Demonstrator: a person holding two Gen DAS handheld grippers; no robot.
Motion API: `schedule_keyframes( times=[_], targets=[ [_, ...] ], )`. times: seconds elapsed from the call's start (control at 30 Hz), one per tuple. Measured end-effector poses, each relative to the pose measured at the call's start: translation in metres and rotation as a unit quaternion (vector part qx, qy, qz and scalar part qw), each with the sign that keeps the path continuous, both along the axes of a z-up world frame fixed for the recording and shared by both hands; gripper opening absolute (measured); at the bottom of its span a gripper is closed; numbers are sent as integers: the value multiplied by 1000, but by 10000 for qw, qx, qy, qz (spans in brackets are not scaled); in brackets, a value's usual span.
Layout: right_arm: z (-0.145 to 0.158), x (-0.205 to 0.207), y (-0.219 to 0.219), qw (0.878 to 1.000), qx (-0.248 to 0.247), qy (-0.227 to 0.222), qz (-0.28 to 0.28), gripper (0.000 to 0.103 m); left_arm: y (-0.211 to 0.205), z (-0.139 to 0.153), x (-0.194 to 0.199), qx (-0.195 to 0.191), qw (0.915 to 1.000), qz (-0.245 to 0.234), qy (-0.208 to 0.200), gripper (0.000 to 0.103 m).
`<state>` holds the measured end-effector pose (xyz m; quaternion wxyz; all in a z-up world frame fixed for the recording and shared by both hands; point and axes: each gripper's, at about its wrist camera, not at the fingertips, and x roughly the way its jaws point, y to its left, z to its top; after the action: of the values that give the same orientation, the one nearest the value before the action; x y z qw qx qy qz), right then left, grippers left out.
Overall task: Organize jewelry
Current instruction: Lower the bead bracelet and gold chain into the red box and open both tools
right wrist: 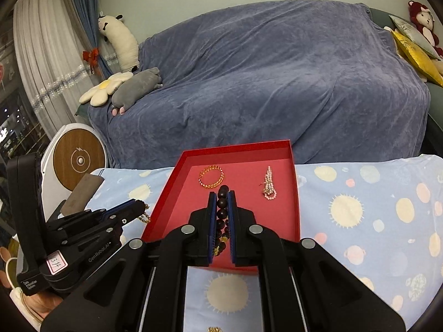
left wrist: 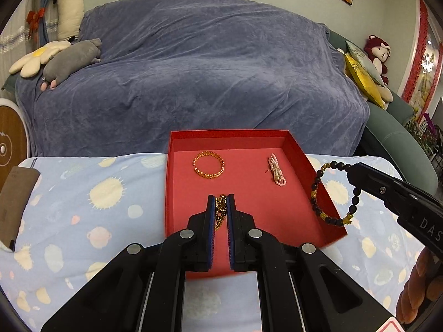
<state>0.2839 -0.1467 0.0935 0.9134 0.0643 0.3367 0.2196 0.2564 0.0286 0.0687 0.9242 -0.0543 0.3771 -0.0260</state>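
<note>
I've got the gold chain (left wrist: pixel 220 210) pinched between the narrow jaws of my left tool (left wrist: pixel 221 197), hanging above the near part of the red tray (left wrist: pixel 293 145). My right tool (right wrist: pixel 221 193) is clamped on the dark bead bracelet (right wrist: pixel 222 213), its loop dangling over the tray's right rim. Ahead of both tools, on the tray floor, lie an orange bead bracelet (left wrist: pixel 209 164) and a pink bead strand (left wrist: pixel 277 169), well apart. The tray sits on the desk's sun-print cloth (left wrist: pixel 105 191); beyond it, a blue-covered sofa (left wrist: pixel 207 69).
</note>
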Motion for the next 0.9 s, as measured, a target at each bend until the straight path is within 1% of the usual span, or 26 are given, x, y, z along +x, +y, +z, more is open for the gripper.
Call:
schedule_keyframes(
  times=[0.07,0.2,0.3,0.43,0.5,0.6,0.63,0.67,0.73,0.77,0.87,0.9],
  targets=[
    [-9,13,6,10000,-4,88,10,7,0,-6,16,-47,10000,8,81,5],
    [-31,37,15,9995,-79,313,-12,7,-2,-18,43,-9,9998,60,208,5],
    [-48,51,16,9988,-119,474,-49,7,0,-31,58,-55,9994,101,333,5],
    [-70,68,17,9974,-314,627,-156,7,3,-48,75,-81,9984,153,534,6],
    [-78,74,17,9965,-466,660,-197,8,3,-55,80,-80,9981,139,591,6],
    [-77,74,13,9956,-690,524,-350,14,6,-61,81,-139,9978,199,610,10],
    [-74,71,10,9959,-682,461,-387,17,7,-60,80,-166,9979,213,594,13],
    [-69,66,6,9964,-628,402,-398,19,8,-58,78,-167,9979,249,570,19],
    [-59,54,-3,9973,-514,294,-426,20,11,-49,67,-188,9983,334,431,43],
    [-52,46,-8,9978,-465,234,-415,20,13,-44,61,-189,9985,366,363,46],
    [-31,19,-21,9987,-368,42,-342,22,15,-26,39,-218,9990,348,201,49],
    [-24,8,-25,9990,-307,-33,-329,29,15,-21,31,-220,9991,336,152,50]
  ],
)
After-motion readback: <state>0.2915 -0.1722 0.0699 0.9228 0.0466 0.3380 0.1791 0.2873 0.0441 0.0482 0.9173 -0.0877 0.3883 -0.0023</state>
